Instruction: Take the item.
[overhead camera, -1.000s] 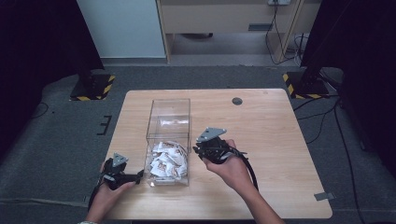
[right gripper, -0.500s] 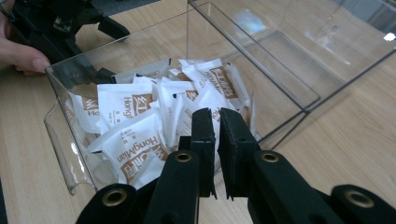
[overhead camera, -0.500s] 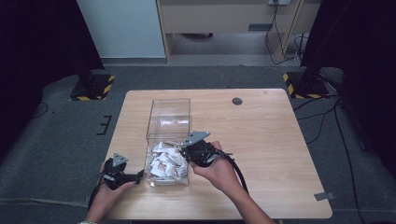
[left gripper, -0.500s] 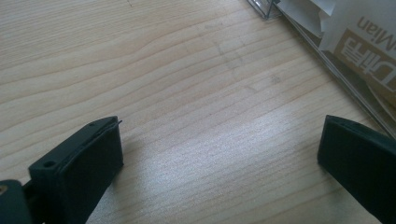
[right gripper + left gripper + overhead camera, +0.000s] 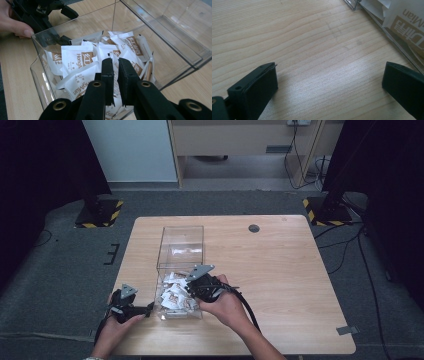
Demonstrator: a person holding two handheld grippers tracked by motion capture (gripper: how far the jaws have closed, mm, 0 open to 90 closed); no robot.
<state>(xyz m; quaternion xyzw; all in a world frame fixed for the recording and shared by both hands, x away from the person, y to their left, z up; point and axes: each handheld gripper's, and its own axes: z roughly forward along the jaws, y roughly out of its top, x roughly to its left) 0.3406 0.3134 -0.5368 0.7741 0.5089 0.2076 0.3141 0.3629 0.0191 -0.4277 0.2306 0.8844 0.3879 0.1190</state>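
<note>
A clear plastic box [image 5: 180, 236] stands on the wooden table [image 5: 280, 270], and several white sachets [image 5: 173, 294] are piled at its near end. My right gripper [image 5: 192, 288] hangs over that pile from the right. In the right gripper view its jaws [image 5: 117, 63] stand almost together just above the sachets [image 5: 77, 58], with nothing seen between them. My left gripper [image 5: 146, 310] rests low on the table beside the box's near left corner. Its jaws [image 5: 329, 75] are wide open over bare wood, next to the box wall [image 5: 372, 22] and a sachet [image 5: 409, 25].
A small dark round hole [image 5: 254, 228] sits in the tabletop at the back right. The far half of the box holds no sachets. Black stands with yellow-striped feet [image 5: 102, 214] are on the grey floor beyond the table. A cable trails from the right gripper toward the near edge.
My right gripper has moved left, from beside the box to over the sachets at its near end. The left gripper has stayed put.
</note>
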